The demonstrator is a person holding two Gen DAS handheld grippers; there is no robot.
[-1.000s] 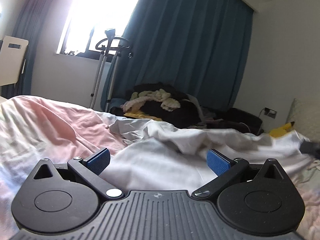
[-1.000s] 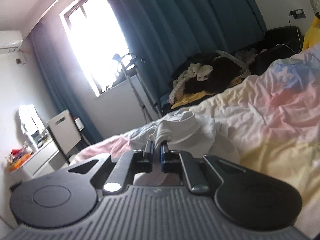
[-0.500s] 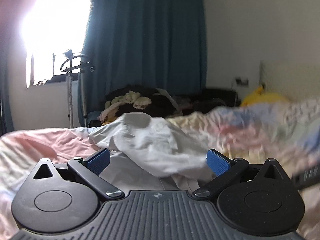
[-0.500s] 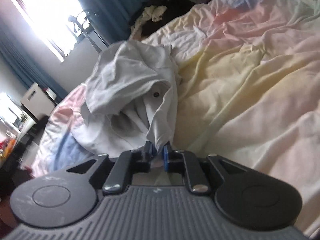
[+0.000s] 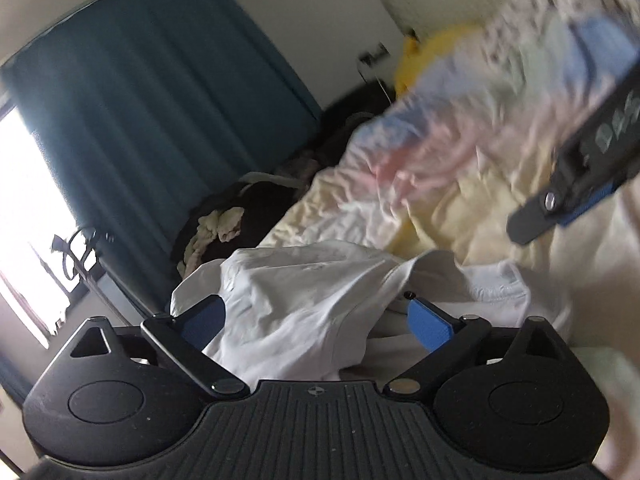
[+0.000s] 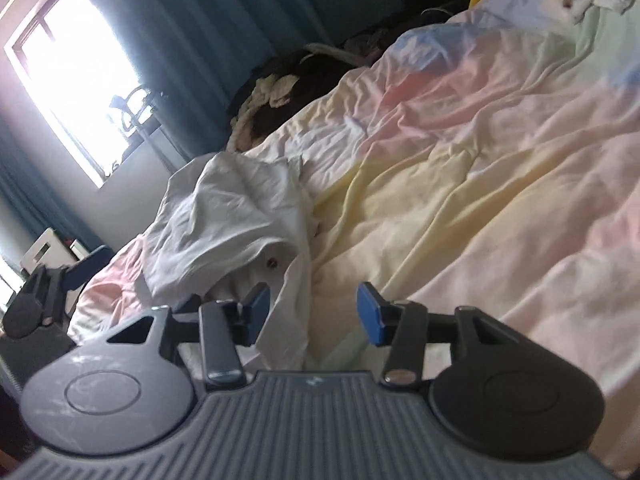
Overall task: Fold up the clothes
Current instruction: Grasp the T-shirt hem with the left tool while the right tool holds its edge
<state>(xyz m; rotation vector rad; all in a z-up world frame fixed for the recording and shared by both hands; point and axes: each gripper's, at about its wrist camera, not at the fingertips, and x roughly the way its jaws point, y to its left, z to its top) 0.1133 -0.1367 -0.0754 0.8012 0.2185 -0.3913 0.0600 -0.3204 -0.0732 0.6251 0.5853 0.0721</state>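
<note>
- The white shirt (image 6: 240,220) lies in a crumpled heap on the pastel bed cover (image 6: 460,200), left of middle in the right wrist view.
- The right gripper (image 6: 308,312) has just been opening. A flap of shirt hangs between its blue pads, but they do not press it.
- The left gripper (image 5: 316,316) has closed a little but is wide apart, with shirt cloth between its pads, not pinched.
- This looks like the step of letting go and taking a new hold.
- Next, I think, each gripper must find an edge and spread the shirt flat.
- Only the right wrist view shows the brown button (image 6: 272,263).
- Only the left wrist view shows the right gripper's finger at the right edge.
</note>
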